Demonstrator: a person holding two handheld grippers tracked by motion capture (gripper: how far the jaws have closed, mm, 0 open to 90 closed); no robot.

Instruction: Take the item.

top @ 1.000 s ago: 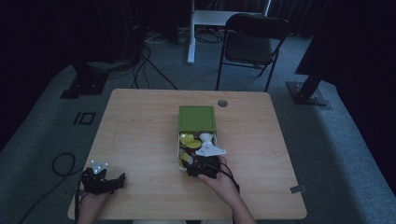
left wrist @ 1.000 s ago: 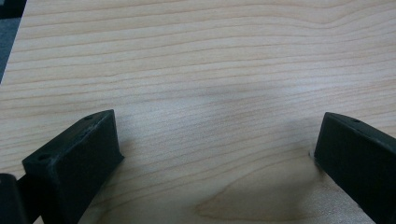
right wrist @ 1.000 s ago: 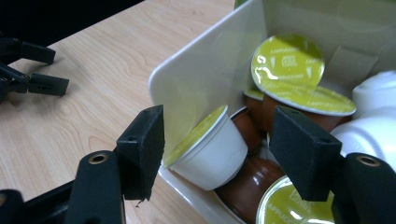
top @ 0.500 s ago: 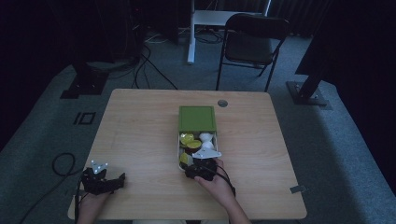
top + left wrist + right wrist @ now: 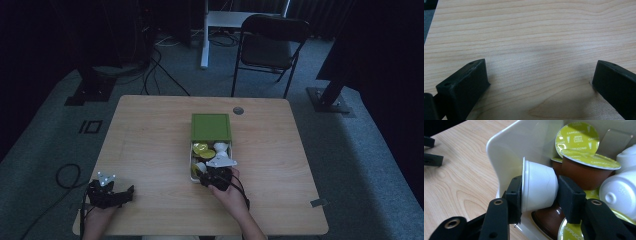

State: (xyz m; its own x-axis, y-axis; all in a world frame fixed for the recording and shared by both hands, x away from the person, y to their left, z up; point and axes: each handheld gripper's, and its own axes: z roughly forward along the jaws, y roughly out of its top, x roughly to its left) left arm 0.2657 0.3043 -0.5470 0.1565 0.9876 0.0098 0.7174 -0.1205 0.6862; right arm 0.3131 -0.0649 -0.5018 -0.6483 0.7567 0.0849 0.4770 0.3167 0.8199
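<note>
The high view is dim and bluish, the room beyond the table [image 5: 150,135] sinking into near black. Both gripper views are brighter and evenly lit. Soft shadows lie under the left gripper's fingers [image 5: 464,85]; the nearest parts look slightly soft.

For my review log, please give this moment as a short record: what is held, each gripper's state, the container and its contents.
held item: white capsule, lying on its side
right gripper: jaws just closed, pads pressing on the capsule's lid and base
left gripper: open, over bare table
container: white box, green lid beside it
contents: white and brown capsules, green "Cappuccino" foil tops
</note>
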